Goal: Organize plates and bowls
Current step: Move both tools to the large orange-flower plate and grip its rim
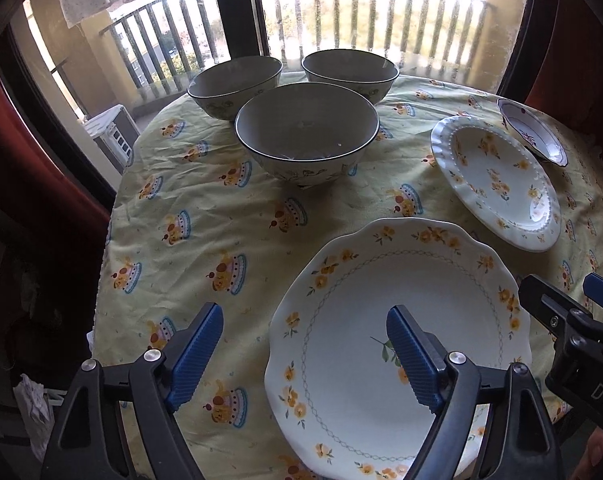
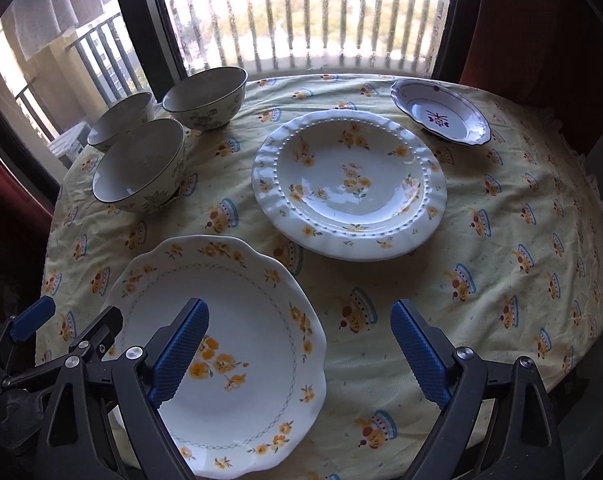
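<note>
While tongs gape: three bowls, three plates.

Readable text: one fragment only. In the left wrist view, pale raised letters "DA" sit on the black body of the right claw, at the frame's lower right edge; the rest of the word is cut off by the frame.

No other lettering, brand, number or label can be read in either view. The small dish near the far right edge of the surface carries a dark red mark at its centre; it looks like a decorative motif, and I cannot tell whether it is a character. Cloth print and plate patterns are pictures, not writing.
</note>
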